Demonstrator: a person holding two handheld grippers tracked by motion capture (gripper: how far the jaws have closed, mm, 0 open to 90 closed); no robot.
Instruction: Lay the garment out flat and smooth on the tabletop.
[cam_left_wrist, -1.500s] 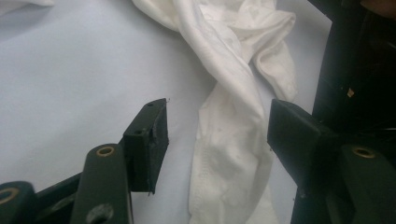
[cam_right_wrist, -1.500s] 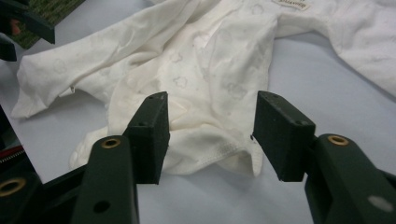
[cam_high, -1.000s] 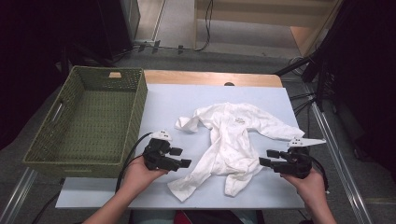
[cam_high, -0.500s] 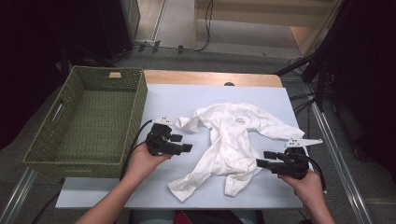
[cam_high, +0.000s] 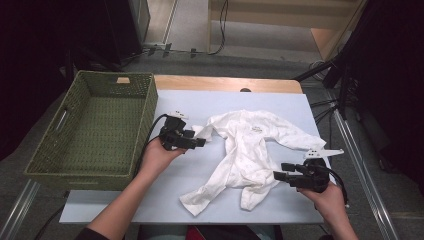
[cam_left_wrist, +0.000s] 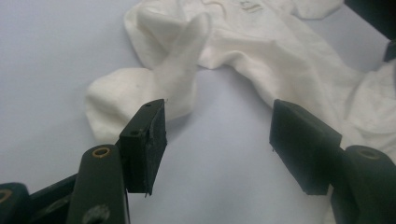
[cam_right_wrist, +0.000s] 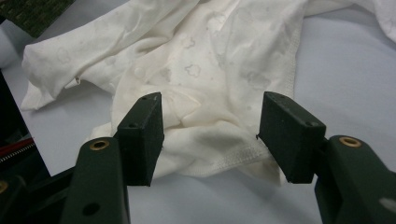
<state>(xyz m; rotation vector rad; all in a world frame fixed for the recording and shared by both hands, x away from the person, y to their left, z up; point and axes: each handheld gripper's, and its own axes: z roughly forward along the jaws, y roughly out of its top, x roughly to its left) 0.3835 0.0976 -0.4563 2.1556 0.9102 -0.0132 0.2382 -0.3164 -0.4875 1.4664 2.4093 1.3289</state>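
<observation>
A white baby onesie (cam_high: 250, 150) lies spread out, a bit crumpled, on the pale blue table top (cam_high: 165, 200). My left gripper (cam_high: 201, 143) is at the onesie's left sleeve (cam_left_wrist: 140, 88). It is open, and its jaws have just closed a little, with bare table between them. In the left gripper view the left gripper (cam_left_wrist: 218, 135) has the sleeve cuff just beyond its left pad. My right gripper (cam_high: 278, 175) is open at the onesie's lower right leg. In the right gripper view the right gripper (cam_right_wrist: 211, 133) straddles the leg hem (cam_right_wrist: 219, 154), and its pads stand apart from the cloth.
A green woven basket (cam_high: 150, 107) with nothing in it stands at the table's left edge, close to my left hand. A wooden strip (cam_high: 225, 83) runs along the table's far edge. Cables and dark stands surround the table.
My left hand has moved away from the front edge, up to the onesie's left sleeve. The right hand and the onesie have stayed put.
</observation>
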